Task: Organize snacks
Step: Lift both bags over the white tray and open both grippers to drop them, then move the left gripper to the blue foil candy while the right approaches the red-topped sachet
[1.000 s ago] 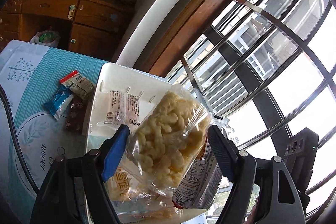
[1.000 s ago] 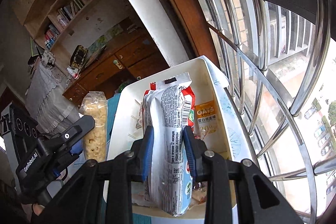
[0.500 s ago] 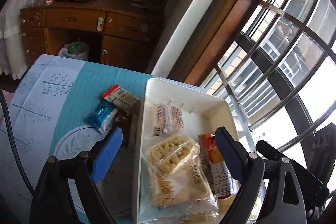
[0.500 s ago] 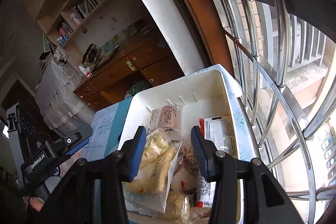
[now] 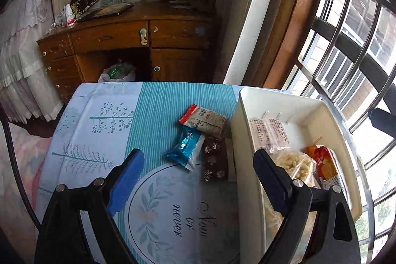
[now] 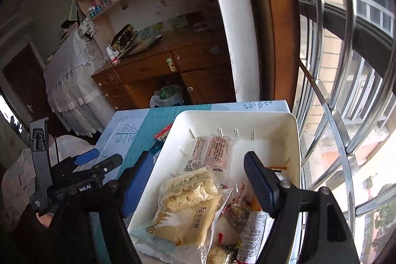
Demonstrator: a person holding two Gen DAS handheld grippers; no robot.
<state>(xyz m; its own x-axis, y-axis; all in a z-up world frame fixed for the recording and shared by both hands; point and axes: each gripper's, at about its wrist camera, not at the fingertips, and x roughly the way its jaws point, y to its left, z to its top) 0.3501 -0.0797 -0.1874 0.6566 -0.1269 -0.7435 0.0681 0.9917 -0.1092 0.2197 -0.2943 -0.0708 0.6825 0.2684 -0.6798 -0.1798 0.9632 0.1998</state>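
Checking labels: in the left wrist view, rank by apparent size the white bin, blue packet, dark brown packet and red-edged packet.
1. white bin
2-4. red-edged packet, blue packet, dark brown packet: too alike to rank.

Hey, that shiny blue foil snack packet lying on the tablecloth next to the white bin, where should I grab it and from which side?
Probably across the middle of the shiny blue foil snack packet, coming from above. It lies flat and slanted on the tablecloth, its crimped ends are thin, and the brown snowflake-print packet sits close on its bin side, so close the jaws across its narrow width, one on its open left edge.
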